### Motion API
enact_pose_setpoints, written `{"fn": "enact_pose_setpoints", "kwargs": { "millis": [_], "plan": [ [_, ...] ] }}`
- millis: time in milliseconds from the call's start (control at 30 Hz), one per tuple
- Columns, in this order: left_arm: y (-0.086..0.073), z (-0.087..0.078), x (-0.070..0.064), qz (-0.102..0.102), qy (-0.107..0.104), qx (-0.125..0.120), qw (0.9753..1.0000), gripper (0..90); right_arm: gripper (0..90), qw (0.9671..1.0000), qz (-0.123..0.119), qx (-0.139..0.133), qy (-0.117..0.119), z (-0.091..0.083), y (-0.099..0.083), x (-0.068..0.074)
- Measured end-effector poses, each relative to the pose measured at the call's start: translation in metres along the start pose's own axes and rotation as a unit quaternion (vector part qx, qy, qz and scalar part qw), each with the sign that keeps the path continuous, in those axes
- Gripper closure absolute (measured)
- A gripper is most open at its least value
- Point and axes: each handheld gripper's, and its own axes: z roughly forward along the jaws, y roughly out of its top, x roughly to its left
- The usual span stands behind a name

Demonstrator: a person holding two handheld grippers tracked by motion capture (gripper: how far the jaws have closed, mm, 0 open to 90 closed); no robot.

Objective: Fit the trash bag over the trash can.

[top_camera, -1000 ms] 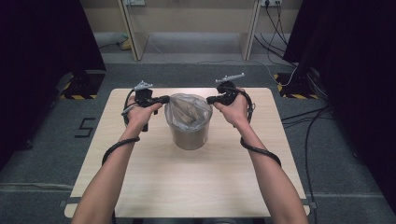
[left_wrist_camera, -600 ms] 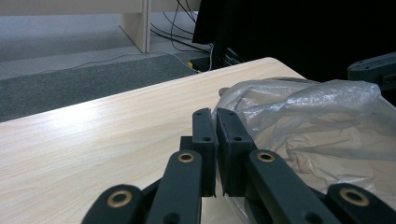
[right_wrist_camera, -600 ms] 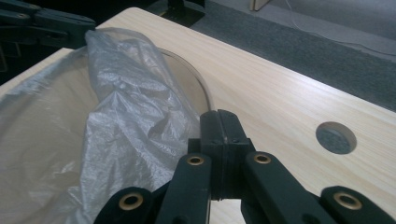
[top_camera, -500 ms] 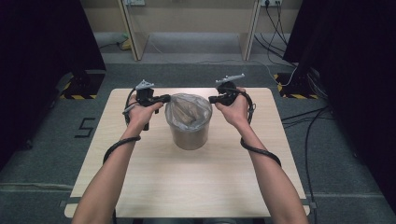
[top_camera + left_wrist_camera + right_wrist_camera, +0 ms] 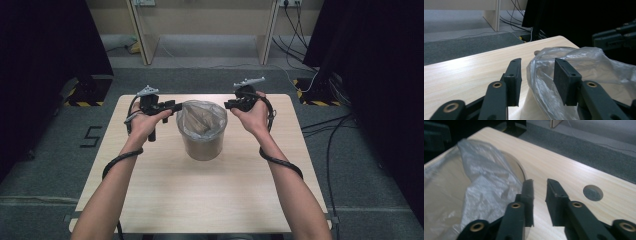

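Note:
A tan round bin (image 5: 202,142) lined with a clear plastic bag (image 5: 202,115) stands at the middle of the wooden table (image 5: 210,200). My left gripper (image 5: 173,106) is at the bin's left rim and my right gripper (image 5: 229,105) is at its right rim. In the left gripper view the left gripper (image 5: 537,61) is open, and the bag's crumpled edge (image 5: 544,72) rises in the gap between its jaws. In the right gripper view the right gripper (image 5: 540,181) is open by a narrow gap over bare table. The bag (image 5: 481,185) lies just beside its left pad.
A round hole (image 5: 593,192) is cut in the table top close to the right gripper. Cables trail from both grippers along the forearms. Beyond the table's far edge are grey carpet, the legs of a wooden desk (image 5: 140,35) and dark curtains at both sides.

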Motion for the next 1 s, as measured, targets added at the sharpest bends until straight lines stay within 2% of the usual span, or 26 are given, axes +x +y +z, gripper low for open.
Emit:
{"fn": "enact_pose_setpoints", "kwargs": {
  "millis": [133,200,267,400,533,600,667,833,1000],
  "plan": [
    [-0.005,0.001,0.005,-0.018,-0.003,0.017,0.9997,61.8,65.4,0.9998,-0.003,-0.010,0.016,0.000,0.005,0.003],
    [-0.007,0.004,0.009,-0.037,-0.012,0.021,0.9990,63.0,62.5,0.9996,-0.006,-0.012,0.024,0.002,0.007,0.006],
    [-0.008,0.007,0.011,-0.040,-0.008,0.026,0.9988,65.0,60.5,0.9994,-0.010,-0.007,0.033,0.005,0.009,0.008],
    [-0.008,0.012,0.011,-0.053,-0.017,0.027,0.9981,75.2,65.5,0.9994,-0.013,0.011,0.030,0.013,0.008,0.008],
    [-0.004,0.014,0.008,-0.042,-0.013,0.024,0.9987,84.0,78.9,0.9993,-0.011,0.019,0.030,0.017,0.005,0.004],
    [-0.003,0.013,0.007,-0.042,-0.012,0.016,0.9989,86.3,86.5,0.9993,-0.012,0.010,0.035,0.015,0.003,0.003],
    [-0.003,0.014,0.007,-0.037,-0.010,0.018,0.9991,87.9,90.0,0.9993,-0.015,0.009,0.034,0.014,0.002,0.004],
    [-0.003,0.016,0.006,-0.029,-0.001,0.016,0.9994,89.4,90.0,0.9991,-0.019,0.013,0.036,0.014,0.002,0.005],
    [-0.001,0.020,0.006,-0.021,0.012,0.017,0.9996,89.5,90.0,0.9996,-0.019,0.006,0.020,0.013,0.003,0.004]
  ]
}}
